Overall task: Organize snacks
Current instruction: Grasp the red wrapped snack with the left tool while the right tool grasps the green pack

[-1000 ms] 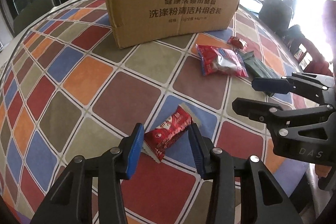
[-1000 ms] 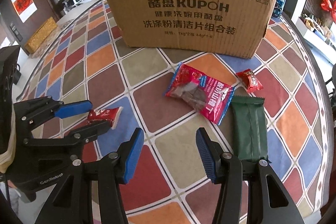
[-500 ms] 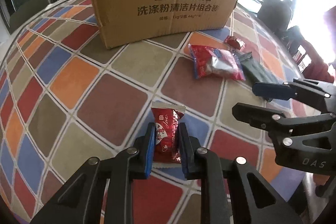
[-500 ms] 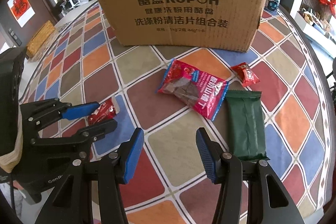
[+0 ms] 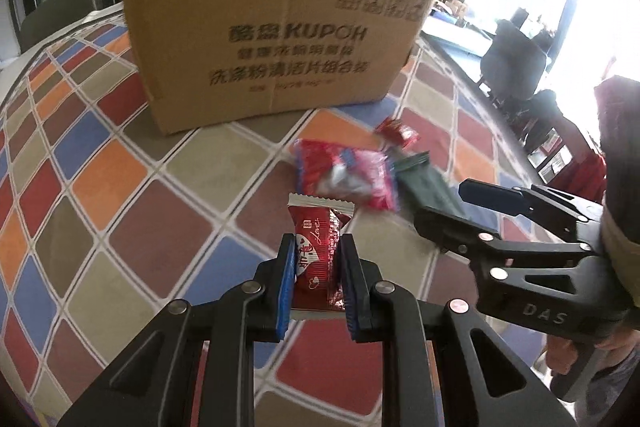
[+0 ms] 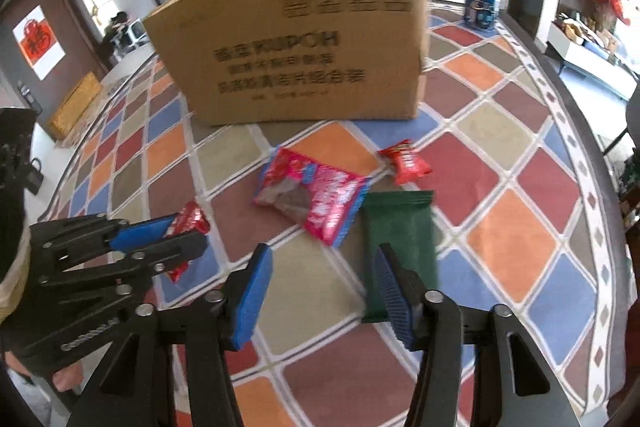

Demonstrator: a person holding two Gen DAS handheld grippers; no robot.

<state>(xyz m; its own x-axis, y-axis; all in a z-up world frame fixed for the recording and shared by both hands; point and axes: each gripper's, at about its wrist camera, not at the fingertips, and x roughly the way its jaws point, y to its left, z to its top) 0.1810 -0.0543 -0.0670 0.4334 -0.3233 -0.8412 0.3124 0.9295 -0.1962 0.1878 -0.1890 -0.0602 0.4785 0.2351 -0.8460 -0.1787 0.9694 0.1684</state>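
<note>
My left gripper is shut on a small red snack packet and holds it above the tablecloth; it also shows in the right wrist view. My right gripper is open and empty, just above the near end of a green bar packet. A large red and pink snack bag lies in the middle. A small red packet lies beyond it. A brown cardboard box stands at the back. The right gripper shows in the left wrist view at the right.
A blue drink can stands behind the box at the right. The round table's edge curves along the right. The checked tablecloth has open room at the left.
My left gripper closed on the small red packet and lifted it off the cloth. My right gripper moved to the right, toward the green bar, still open.
</note>
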